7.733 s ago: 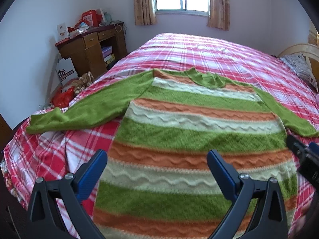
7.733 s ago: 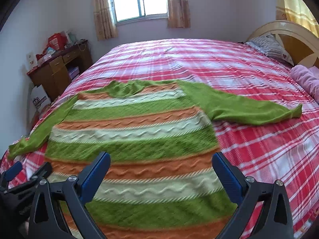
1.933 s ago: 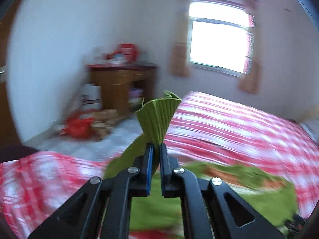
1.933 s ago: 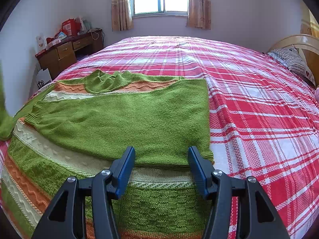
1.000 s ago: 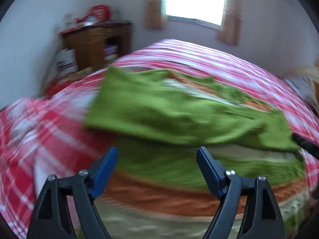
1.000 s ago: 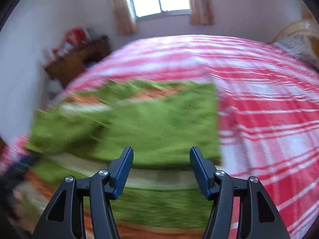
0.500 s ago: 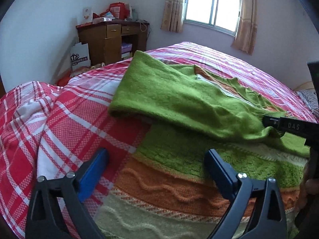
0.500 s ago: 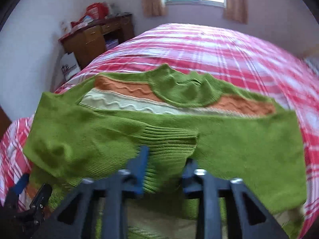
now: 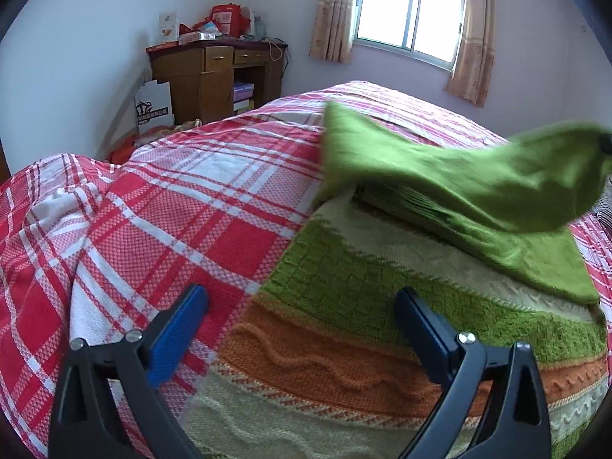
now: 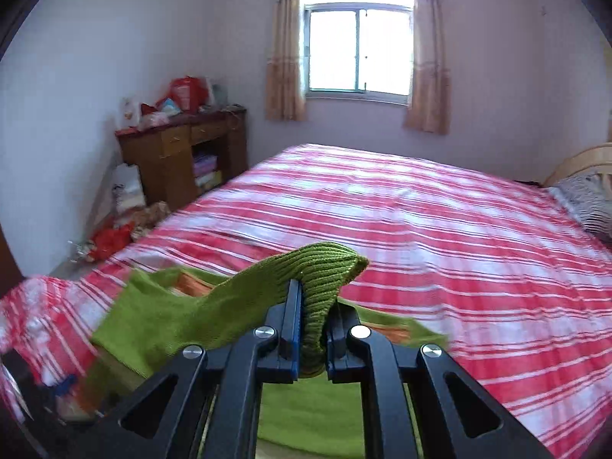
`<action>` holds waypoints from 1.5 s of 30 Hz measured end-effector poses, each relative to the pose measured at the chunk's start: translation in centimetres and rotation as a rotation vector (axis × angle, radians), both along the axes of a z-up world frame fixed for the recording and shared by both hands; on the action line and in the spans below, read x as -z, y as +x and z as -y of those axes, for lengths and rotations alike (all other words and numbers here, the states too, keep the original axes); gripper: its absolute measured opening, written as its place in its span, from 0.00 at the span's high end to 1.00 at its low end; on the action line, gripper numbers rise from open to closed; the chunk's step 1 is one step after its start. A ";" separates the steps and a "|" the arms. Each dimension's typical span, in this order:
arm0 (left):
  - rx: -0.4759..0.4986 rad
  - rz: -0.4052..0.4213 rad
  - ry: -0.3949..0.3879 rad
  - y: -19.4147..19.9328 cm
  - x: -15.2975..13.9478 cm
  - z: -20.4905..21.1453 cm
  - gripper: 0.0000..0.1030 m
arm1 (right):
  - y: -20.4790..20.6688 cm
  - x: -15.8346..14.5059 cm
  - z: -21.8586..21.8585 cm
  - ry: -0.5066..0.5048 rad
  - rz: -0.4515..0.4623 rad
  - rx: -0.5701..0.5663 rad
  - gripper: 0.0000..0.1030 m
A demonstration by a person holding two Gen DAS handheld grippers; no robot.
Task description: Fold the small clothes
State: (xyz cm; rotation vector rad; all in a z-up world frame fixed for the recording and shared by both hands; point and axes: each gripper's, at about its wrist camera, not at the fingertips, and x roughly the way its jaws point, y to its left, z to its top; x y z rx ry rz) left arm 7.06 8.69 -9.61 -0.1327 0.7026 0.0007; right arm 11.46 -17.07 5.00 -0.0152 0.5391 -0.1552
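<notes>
Half a second ago the green sleeve lay flat across the sweater's chest and the right gripper's fingers were just reaching its ribbed cuff; now that sleeve (image 9: 478,179) is lifted off the sweater and stretches through the air toward the right, blurred where it rises. The left gripper looked over the same hem corner then as now.

The bed (image 9: 199,199), covered in a woven red, pink and white plaid sheet, carries the sweater (image 9: 344,329) near its foot edge. The knit lies flat in wide bands of green, cream and orange with raised wavy cable lines, and the other sleeve (image 9: 535,256), plain green, is folded across the body beneath the lifted one.

The right gripper (image 10: 311,338) is raised above the sweater and points along the bed toward the window (image 10: 357,53); its fingers are clenched on the ribbed cuff (image 10: 325,267), which bunches into a rounded hump above them.

The left gripper (image 9: 302,329) sits low over the sweater's hem corner at the bed's left side, its blue-padded fingers (image 9: 179,329) spread wide and grasping nothing, one over the plaid sheet, the other over the orange band.

A wooden desk (image 9: 210,76) piled with red packages stands in the far left corner of the room.
</notes>
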 end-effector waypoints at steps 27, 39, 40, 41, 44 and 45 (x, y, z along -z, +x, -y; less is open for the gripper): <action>-0.018 -0.009 -0.001 1.3 -3.6 0.1 0.02 | -4.1 8.8 5.8 0.209 -0.172 0.109 0.73; -0.107 -0.094 0.107 7.9 -1.6 -0.1 0.01 | -4.6 9.7 4.7 0.257 -0.187 0.016 0.71; -0.116 -0.093 0.122 7.9 -1.6 -0.2 0.00 | -4.5 9.5 5.1 0.250 -0.178 0.029 0.71; -0.115 -0.090 0.146 7.9 -1.7 -0.3 0.00 | -4.0 9.3 5.4 0.239 -0.177 0.038 0.71; -0.110 -0.087 0.180 8.0 -1.5 -0.1 0.00 | -1.6 11.1 5.7 0.134 -0.261 0.047 0.71; -0.111 -0.090 0.189 8.1 -1.4 -0.1 0.00 | -0.8 12.2 5.7 0.098 -0.310 0.053 0.72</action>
